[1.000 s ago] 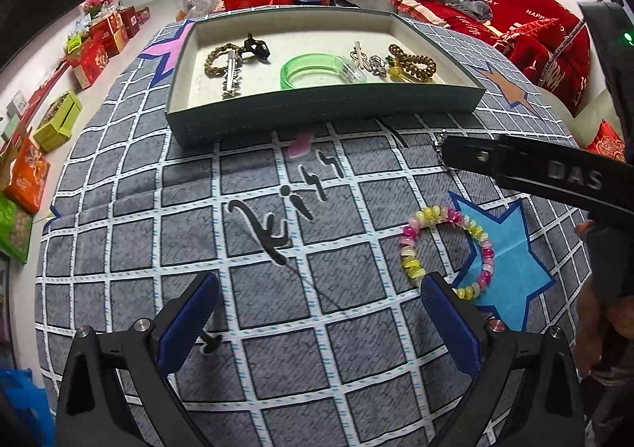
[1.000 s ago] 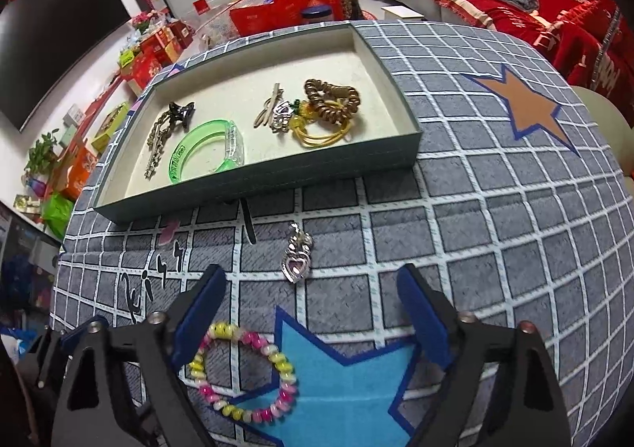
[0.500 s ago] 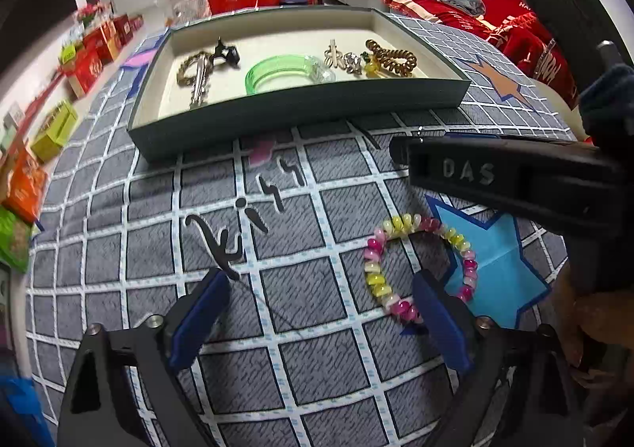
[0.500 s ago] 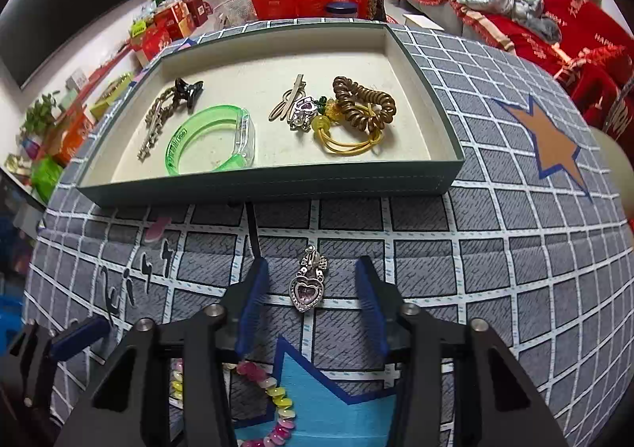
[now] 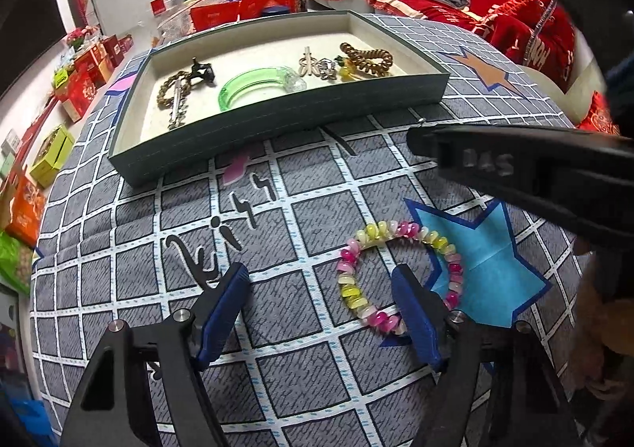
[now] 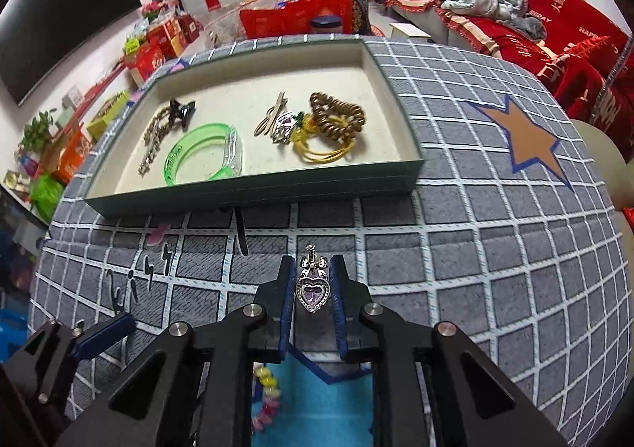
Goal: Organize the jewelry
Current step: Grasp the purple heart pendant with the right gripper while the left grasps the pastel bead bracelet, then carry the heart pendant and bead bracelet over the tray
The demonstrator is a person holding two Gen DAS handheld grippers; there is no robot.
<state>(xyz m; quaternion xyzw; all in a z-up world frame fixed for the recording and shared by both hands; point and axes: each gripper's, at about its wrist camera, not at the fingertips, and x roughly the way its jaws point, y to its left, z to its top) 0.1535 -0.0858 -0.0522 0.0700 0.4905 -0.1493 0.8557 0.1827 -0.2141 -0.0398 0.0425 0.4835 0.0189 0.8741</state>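
While pinched between the right gripper [image 6: 313, 288] pads, the heart pendant [image 6: 312, 290] points its bail toward the jewelry tray [image 6: 253, 193].
Silver setting, purple heart stone, long axis running along the fingers; left gripper [image 5: 321, 312] jaws spread beside the beaded bracelet [image 5: 396, 276].

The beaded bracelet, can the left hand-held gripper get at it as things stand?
Probably yes. The left hand-held gripper is open, with the beaded bracelet lying flat on the cloth right by its right finger; nothing lies between them, though a slight shift right would centre it.

The left gripper [image 5: 321, 312] hovers with fingers [image 5: 224, 312] spread, its right finger touching the bead bracelet [image 5: 398, 274] on the tabletop [image 5: 130, 268].
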